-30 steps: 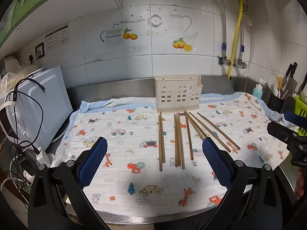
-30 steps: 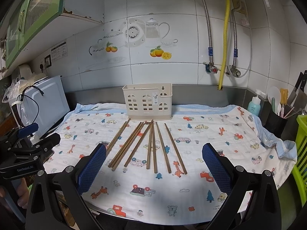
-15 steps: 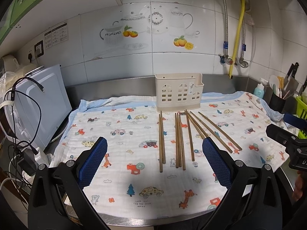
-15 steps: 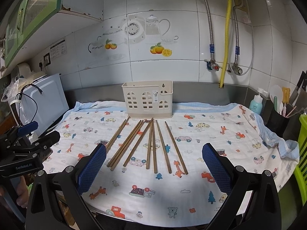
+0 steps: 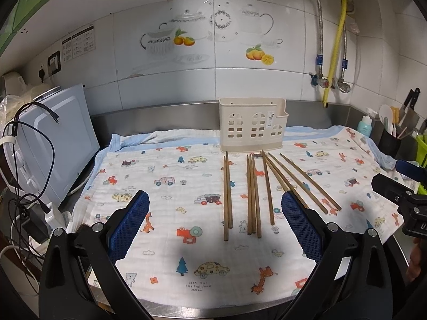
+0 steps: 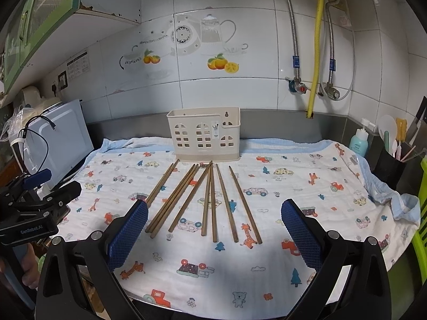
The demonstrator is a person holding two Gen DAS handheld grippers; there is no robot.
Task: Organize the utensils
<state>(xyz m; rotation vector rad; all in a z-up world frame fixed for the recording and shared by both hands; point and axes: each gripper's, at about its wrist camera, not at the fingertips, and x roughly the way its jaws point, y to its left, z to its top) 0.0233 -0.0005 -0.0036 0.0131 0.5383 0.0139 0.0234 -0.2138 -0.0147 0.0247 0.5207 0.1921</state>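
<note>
Ahead of open right gripper [image 6: 214, 229], chopsticks [image 6: 210, 200]

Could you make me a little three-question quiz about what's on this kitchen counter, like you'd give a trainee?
1. True or false: some chopsticks already stand inside the cream utensil holder.
2. What lies beneath the chopsticks? A) bare steel B) a cartoon-print cloth C) a wooden tray
3. Are the left gripper and the right gripper open or shut, and do they hold anything?

Key
1. False: all the chopsticks in view lie flat in front of the holder, and none shows above its rim.
2. B.
3. Both open, both empty, hovering short of the chopsticks.
</note>
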